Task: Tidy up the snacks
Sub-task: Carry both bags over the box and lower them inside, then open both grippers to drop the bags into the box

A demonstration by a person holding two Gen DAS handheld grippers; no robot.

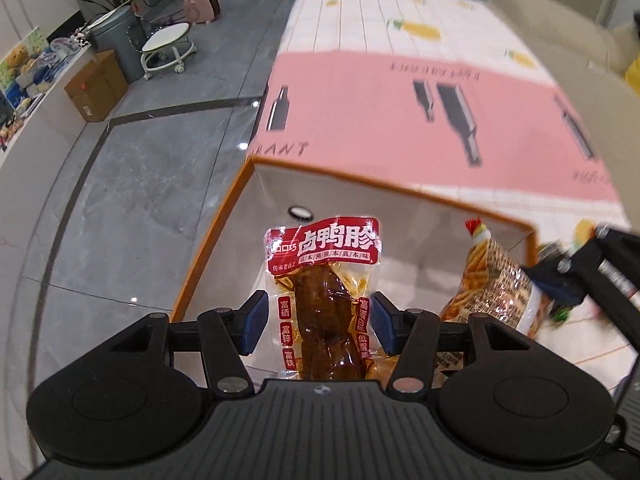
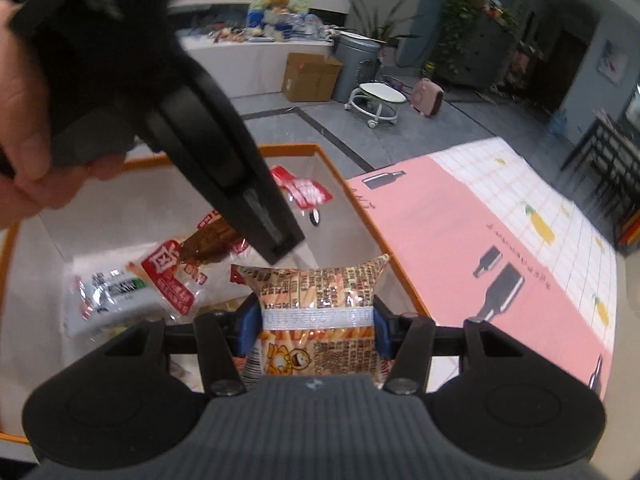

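One box point(image 1: 224, 220), white inside w/ orange rim, sits on the near corner of the table point(image 1: 400, 100); everything below is placed relative to that box

Count: two grippers, each w/ one snack. In the box, right cam shows at least 3 more packs: a white one point(image 2: 116, 300), a red-and-clear one point(image 2: 172, 280) beside it, and a red one point(image 2: 306, 192) against the far wall. More may lie under them, can't tell

Writing: duck pack point(image 1: 324, 300) in my left gripper point(image 1: 318, 320) has a red header reading 卤鸭胗, w/ small red tags down both sides (富硒, 富锌, 富铁). It's a clear pouch w/ a dark brown piece inside. Fries pack point(image 2: 320, 312) in my right gripper point(image 2: 318, 326) is orange, covered in small print too fine to read, w/ a cartoon face near the bottom. Pink tablecloth past the box shows bottle drawings and letters "RANT"

Fingers: left pair is about half open, blue pads point(image 1: 256, 320) clamped on both edges of the duck pack, which hangs upright over the box's near left part. Right pair is narrower, pads point(image 2: 249, 326) pinching the fries pack at its middle seam, held over the box's right side, just inside the rim. A hand point(image 2: 24, 128) grips the left gripper's handle above the box
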